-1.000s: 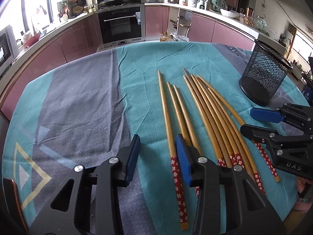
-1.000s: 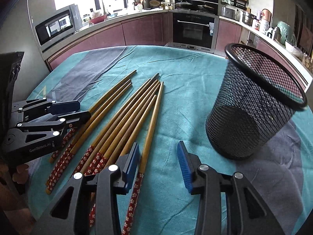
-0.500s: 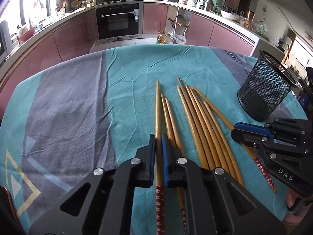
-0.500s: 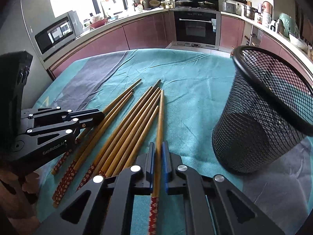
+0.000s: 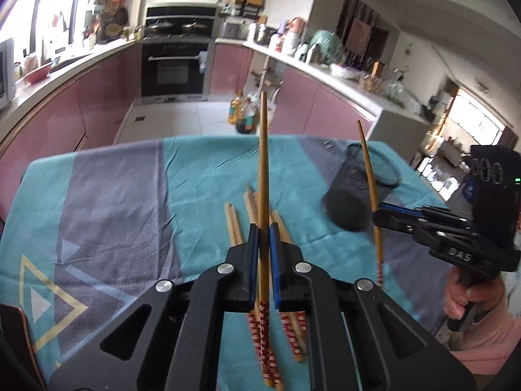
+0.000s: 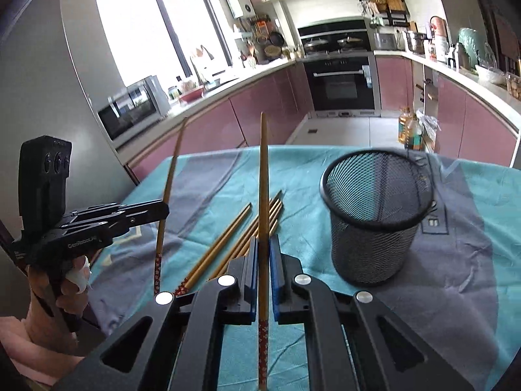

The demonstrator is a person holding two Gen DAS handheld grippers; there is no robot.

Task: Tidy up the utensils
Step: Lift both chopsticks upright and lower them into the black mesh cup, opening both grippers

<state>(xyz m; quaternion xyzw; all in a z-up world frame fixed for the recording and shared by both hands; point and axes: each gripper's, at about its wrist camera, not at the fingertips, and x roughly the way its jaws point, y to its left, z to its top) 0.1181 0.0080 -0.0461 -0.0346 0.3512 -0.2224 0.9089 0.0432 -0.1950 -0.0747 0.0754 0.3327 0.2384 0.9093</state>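
Now we hold one chopstick in each gripper, left (image 5: 263, 238) and right (image 6: 264, 251), both clamped shut and lifted off the table (image 6: 456, 309). Next, we judge, each must tip, narrow end down, into the basket (image 6: 374, 228); the others (image 6: 228, 244) wait alongside.

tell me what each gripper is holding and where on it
Left gripper clamps one chopstick on the bare wood just above its red patterned end. Right gripper clamps another chopstick at the same spot.
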